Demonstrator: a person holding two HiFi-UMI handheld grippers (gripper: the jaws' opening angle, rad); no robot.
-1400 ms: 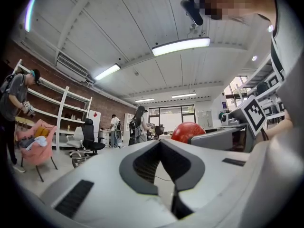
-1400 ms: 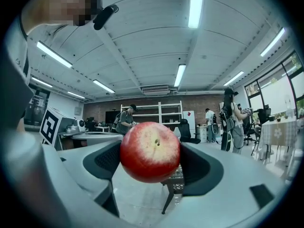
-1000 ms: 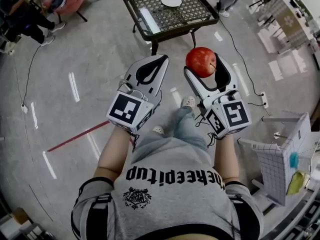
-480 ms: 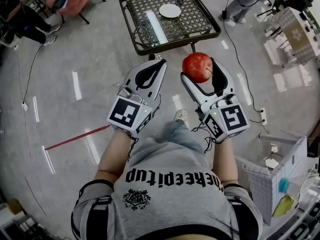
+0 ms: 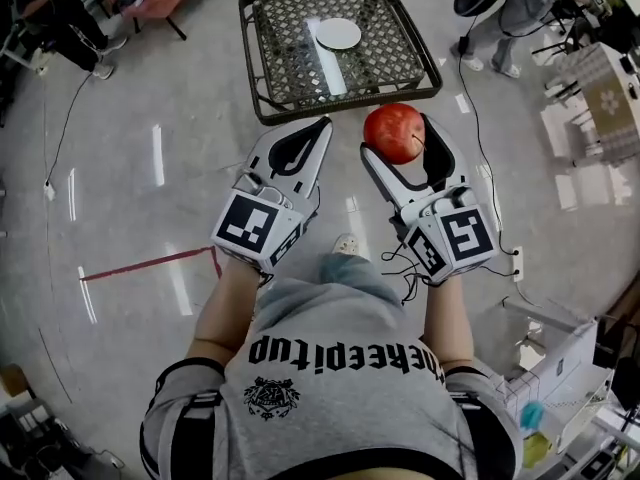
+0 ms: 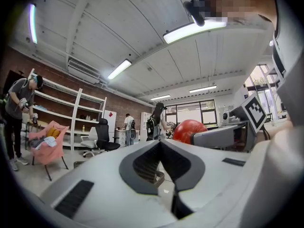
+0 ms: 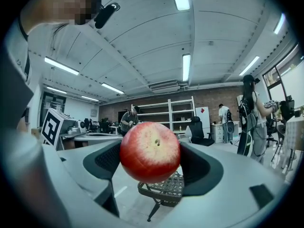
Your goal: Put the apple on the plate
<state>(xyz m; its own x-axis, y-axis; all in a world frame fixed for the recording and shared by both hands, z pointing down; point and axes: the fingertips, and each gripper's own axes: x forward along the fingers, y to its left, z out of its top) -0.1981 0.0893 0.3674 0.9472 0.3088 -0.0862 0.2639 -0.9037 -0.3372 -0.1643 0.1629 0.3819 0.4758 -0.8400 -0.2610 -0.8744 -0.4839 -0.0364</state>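
A red apple (image 5: 394,133) is clamped between the jaws of my right gripper (image 5: 402,140), held in the air in front of the person's body; the right gripper view shows the apple (image 7: 150,151) filling the gap of the right gripper (image 7: 151,161). My left gripper (image 5: 303,140) hovers beside it, jaws shut with nothing between them; the left gripper (image 6: 160,145) looks the same from its own camera. A small white plate (image 5: 338,34) lies on a black metal mesh table (image 5: 290,78) ahead, well beyond both grippers.
Shiny grey floor surrounds the table. A cable (image 5: 468,88) runs along the floor at the right. People stand at the top corners (image 5: 45,23). A white gridded box (image 5: 560,368) sits at the lower right. Shelves and office chairs (image 7: 195,129) stand in the background.
The person has walked forward: the mesh table with the plate sits lower and nearer in the head view. Both grippers keep their poses, the apple still held.
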